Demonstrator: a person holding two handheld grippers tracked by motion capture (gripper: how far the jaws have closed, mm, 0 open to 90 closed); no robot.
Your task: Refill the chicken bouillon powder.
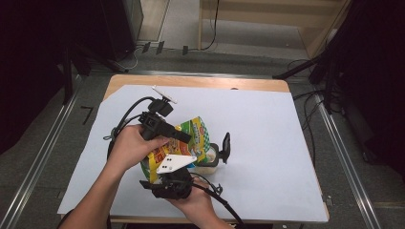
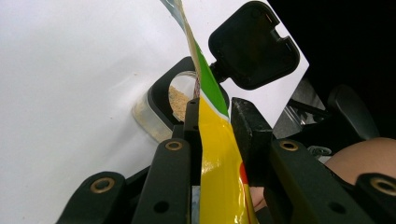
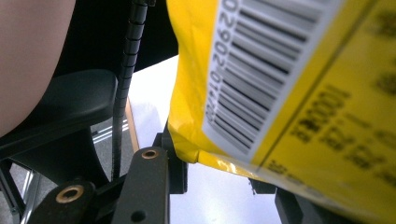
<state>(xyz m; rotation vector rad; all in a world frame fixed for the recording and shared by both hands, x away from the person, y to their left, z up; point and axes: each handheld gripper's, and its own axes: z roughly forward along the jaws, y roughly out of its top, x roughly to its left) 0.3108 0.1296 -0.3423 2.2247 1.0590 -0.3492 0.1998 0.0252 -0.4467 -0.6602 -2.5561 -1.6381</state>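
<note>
Both my jaws clamped yellow-green foil snack pouch (image 1: 184, 143), tilted above clear plastic container (image 1: 206, 164) with black flip lid (image 1: 225, 147). Best tipped slowly, mouth centred over opening.

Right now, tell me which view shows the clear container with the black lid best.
The left gripper view. It looks into the container, showing its open mouth, tan crumbs inside and the flipped-up lid, just past the bag. The high view shows it small, partly behind the bag. The right gripper view gives the bag's barcode side instead.

One yellow bag (image 1: 188, 140), one clear container (image 1: 206, 161), two grippers.
</note>
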